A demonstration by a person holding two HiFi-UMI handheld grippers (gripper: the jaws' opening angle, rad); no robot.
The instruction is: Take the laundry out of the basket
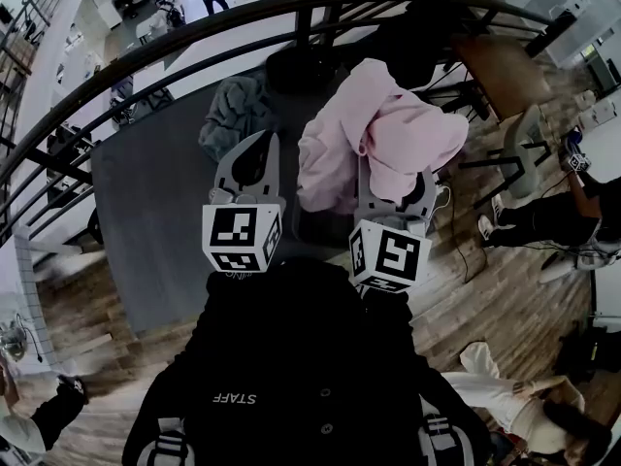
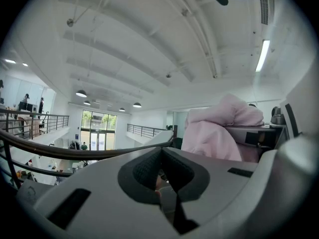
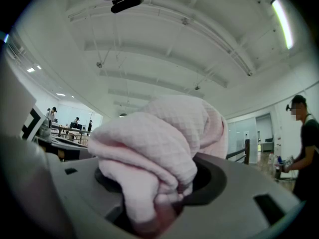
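The right gripper (image 1: 396,205) is clamped on a pink waffle-weave garment (image 1: 378,134), held above the far right part of the grey desk (image 1: 155,192), and the cloth drapes over the jaws and hides their tips. The left gripper (image 1: 262,146) has its jaws together with nothing between them. A grey garment (image 1: 233,110) lies at the desk's far edge, and the dark shape beside it is too dim to name.
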